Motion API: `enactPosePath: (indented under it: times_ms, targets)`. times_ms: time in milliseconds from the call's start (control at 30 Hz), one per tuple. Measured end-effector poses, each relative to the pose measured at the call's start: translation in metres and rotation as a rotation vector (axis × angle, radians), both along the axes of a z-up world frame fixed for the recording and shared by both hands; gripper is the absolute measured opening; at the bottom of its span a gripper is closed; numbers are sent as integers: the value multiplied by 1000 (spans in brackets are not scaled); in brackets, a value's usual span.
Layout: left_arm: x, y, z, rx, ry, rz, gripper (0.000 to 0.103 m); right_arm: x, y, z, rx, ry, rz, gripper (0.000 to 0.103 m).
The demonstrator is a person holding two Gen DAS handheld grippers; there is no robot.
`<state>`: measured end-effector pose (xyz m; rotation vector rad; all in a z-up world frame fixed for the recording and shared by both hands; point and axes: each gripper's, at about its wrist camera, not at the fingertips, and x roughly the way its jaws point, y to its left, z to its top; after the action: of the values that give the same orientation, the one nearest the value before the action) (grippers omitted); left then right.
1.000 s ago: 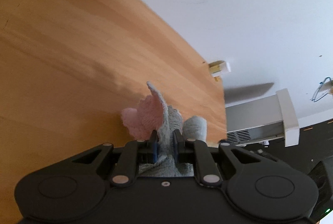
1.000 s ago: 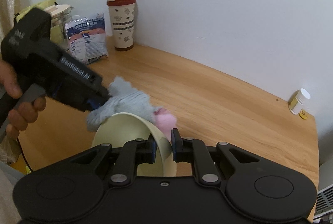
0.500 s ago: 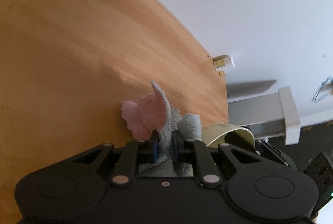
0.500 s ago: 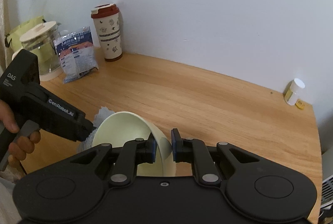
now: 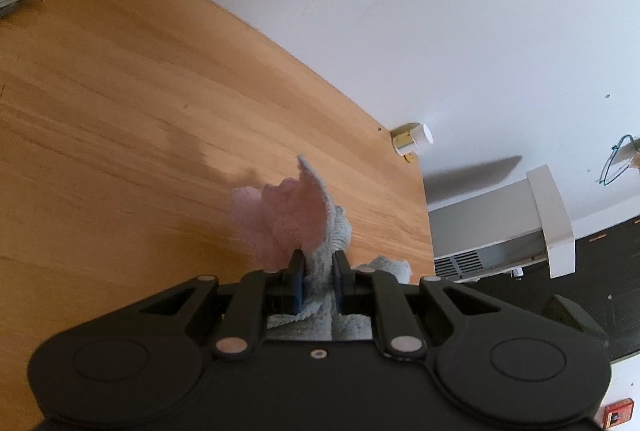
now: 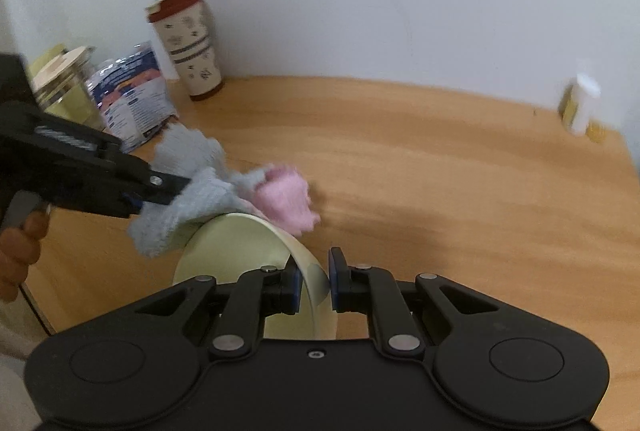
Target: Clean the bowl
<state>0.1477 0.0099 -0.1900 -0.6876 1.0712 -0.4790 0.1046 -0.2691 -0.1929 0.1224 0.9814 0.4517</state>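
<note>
The right claw [image 6: 313, 285] pinches the near right wall of the pale green bowl [image 6: 236, 251], holding it tipped with its opening turned to the left, above the near left part of the wooden table [image 6: 420, 167]. The left claw [image 6: 160, 191] is pressed together on a grey and pink cloth [image 6: 224, 187], which comes in from the left and drapes over the bowl's far rim; the pink end hangs just past the rim on the right. In the left wrist view the cloth [image 5: 296, 219] bunches out ahead of the left claw [image 5: 318, 281], and the bowl does not show there. By my reading the wiping is under way, with the cloth at the rim, not down inside; the bowl's inside looks plain and unmarked, though blur makes it hard to judge how clean it is, so more wiping and then setting the bowl down seem to be left. There is wide bare table to the right and far side. The crowded part is the far left: a lidded cup [image 6: 186, 47], a printed packet [image 6: 132, 99] and a glass jar [image 6: 64, 87] stand near the wall, close behind the left claw. A small white-capped bottle [image 6: 580, 103] stands at the far right corner, near the table's right edge.
</note>
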Motion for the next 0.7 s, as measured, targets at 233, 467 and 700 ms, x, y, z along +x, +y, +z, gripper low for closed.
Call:
enactPosePath:
  times_ms: [233, 467, 700]
  targets:
    - [-4, 5, 12, 37, -46, 66, 13, 7, -12, -17, 98, 80, -84, 15]
    - [-4, 10, 14, 79, -21, 123, 13, 20, -20, -28, 158, 145, -150, 15]
    - [-7, 10, 17, 127, -27, 148, 13, 27, -36, -40, 218, 232, -233, 12]
